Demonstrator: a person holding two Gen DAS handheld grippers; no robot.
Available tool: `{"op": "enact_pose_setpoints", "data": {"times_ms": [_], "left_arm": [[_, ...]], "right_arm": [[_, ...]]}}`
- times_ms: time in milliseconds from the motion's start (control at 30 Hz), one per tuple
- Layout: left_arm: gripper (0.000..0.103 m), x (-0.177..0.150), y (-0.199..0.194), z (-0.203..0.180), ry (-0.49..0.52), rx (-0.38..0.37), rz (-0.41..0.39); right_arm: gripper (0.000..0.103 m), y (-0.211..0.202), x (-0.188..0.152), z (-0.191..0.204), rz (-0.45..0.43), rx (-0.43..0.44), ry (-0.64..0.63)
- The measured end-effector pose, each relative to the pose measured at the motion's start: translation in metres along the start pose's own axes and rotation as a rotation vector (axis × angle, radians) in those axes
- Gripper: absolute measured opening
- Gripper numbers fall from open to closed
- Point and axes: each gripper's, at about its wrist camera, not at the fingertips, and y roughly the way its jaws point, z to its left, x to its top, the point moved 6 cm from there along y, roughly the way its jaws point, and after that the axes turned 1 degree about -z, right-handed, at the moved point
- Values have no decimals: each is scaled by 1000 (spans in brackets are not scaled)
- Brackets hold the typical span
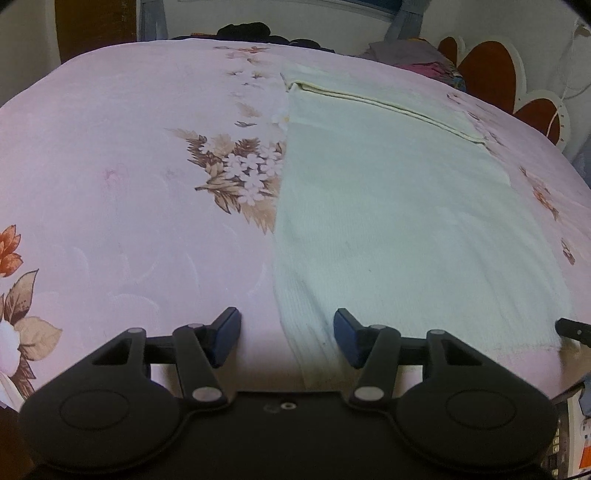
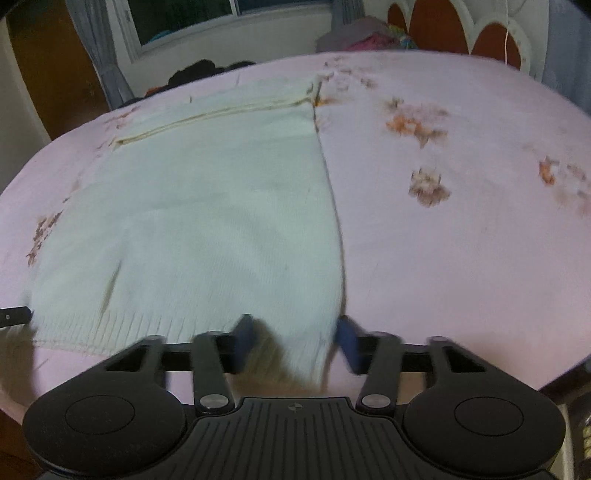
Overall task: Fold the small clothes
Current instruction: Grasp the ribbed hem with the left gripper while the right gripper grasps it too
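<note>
While the cream knit garment lies flat, one fold at frame top, left gripper and right gripper straddle its near corners, unclenched; lengthwise folds remain.

We're in a bedroom at home: a bed under a pink flowered sheet, scalloped headboard, a curtained window, and clothes piled by the wall.
</note>
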Motion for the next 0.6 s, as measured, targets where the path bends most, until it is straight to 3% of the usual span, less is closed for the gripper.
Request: {"op": "enact_pose_setpoints", "data": {"times_ms": [67,100,167,233,300,433,600], "left_arm": [[50,-1,0,-1,-5,-12,3],[44,-1,0,-1,-9,-22,3],[31,-1,1,-3,-19,-59,13],[11,-1,2,-7,-27,-97,29],[9,0,4,-12,-14,-117,36],[7,7,2,-14,-29,-166,25],[7,34,-12,-17,-36,-208,-51]], "right_arm": [[41,0,-1,2,4,2,-1],[32,0,-2,3,12,15,4],[23,0,-2,4,18,24,6],[15,1,-2,7,24,29,3],[8,2,-2,9,33,49,8],[7,-2,0,11,32,80,27],[7,-14,19,13,-20,125,70]]}}
